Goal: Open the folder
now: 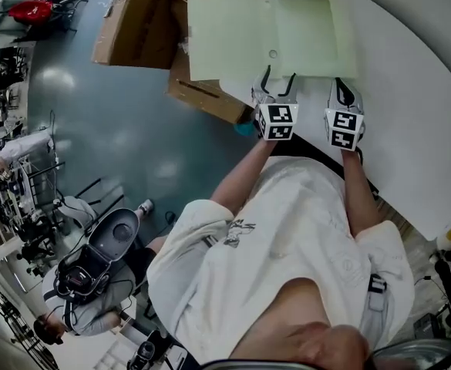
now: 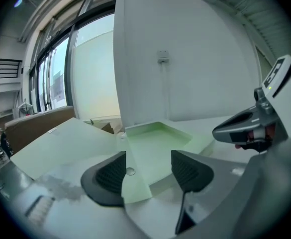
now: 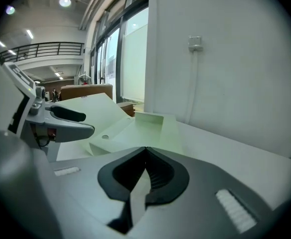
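A pale green folder [image 1: 233, 37] lies open on the white table [image 1: 410, 114]. Its left flap hangs over the table's edge, and its pocket half [image 1: 306, 33] lies flat. My left gripper [image 1: 279, 79] is at the folder's near edge and stands open. In the left gripper view a flap corner with a snap button [image 2: 130, 171] lies between the spread jaws of that gripper [image 2: 148, 171], untouched. My right gripper [image 1: 347, 89] rests just short of the folder's right corner. Seen in its own view, the right gripper [image 3: 146, 152] is shut on nothing, with the folder [image 3: 135, 126] ahead.
Brown cardboard boxes [image 1: 140, 21] stand on the floor beyond the table's left edge, under the overhanging flap. A white wall with a cable [image 2: 162, 59] rises behind the table. A seated person [image 1: 94, 284] is far off at lower left.
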Available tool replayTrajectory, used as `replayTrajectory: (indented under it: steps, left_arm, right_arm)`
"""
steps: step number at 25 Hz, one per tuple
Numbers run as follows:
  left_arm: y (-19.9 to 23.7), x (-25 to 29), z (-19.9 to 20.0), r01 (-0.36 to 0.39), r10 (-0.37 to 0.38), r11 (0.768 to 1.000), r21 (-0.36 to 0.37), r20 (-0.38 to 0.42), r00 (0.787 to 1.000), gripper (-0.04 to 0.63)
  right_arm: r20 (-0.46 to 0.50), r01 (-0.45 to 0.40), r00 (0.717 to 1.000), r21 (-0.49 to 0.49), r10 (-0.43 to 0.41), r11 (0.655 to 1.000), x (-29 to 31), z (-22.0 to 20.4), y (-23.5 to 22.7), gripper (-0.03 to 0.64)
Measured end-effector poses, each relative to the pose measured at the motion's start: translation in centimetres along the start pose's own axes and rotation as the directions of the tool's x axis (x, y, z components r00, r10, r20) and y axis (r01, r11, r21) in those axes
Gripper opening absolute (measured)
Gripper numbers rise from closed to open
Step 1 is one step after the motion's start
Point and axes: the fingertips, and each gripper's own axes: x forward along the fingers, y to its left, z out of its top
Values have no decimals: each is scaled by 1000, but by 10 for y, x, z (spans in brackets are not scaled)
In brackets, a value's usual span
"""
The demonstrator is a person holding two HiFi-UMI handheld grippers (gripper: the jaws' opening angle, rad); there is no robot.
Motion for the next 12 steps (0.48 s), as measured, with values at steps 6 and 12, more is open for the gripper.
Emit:
replayTrajectory:
  steps: [6, 12]
  left_arm:
    - [-54, 9, 22, 110, -112, 993, 50, 35, 993, 291]
    - [-112, 18, 46, 220, -226, 971, 99, 61, 972, 291]
  right_arm:
    - [5, 128, 992, 75, -129, 989, -35, -19, -58, 3]
    - [12, 251, 967, 144, -256, 957, -78, -30, -111, 3]
